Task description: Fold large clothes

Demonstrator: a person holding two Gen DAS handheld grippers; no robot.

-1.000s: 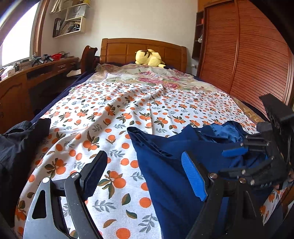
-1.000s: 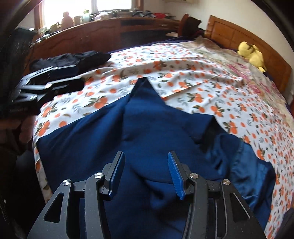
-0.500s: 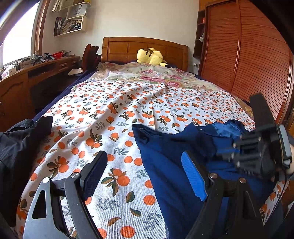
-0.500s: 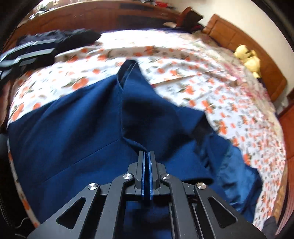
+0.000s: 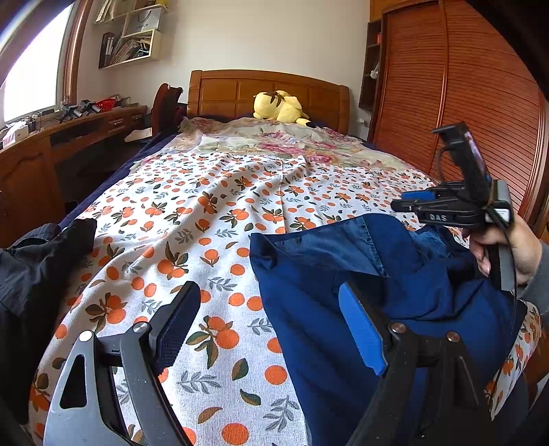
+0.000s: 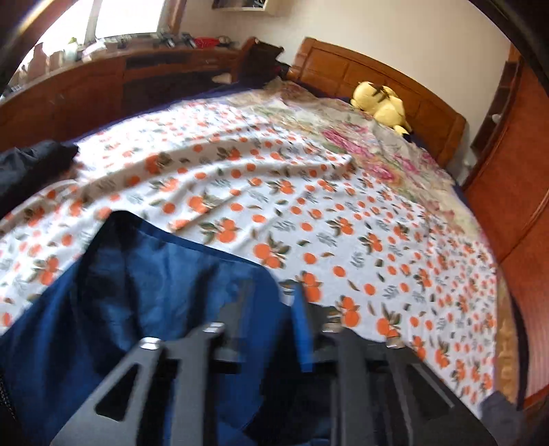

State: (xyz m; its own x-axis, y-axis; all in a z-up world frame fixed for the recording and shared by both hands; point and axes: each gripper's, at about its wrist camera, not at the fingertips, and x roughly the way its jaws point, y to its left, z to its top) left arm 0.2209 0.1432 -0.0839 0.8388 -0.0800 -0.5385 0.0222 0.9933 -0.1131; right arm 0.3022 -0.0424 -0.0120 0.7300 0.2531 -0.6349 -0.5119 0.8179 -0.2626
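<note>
Since a second ago my right gripper [image 6: 267,329] has lifted the blue garment [image 5: 343,281] toward twelve o'clock (jaws blurred, grip uncertain), left gripper [image 5: 271,326] wide open and empty; cloth could slip.

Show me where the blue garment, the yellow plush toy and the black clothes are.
blue garment [image 5: 308,308]: left wrist view, flat front panel.
yellow plush toy [image 5: 279,108]: left wrist view, its body.
black clothes [image 5: 37,271]: left wrist view, crumpled middle.

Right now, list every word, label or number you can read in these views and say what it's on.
"DAS": on the black body of the right claw, left wrist view.
"HONOR", faint: on the white bag on the wall shelf.
Book spines on that shelf: too small to read.
Right wrist view: blurred, nothing readable.
</note>
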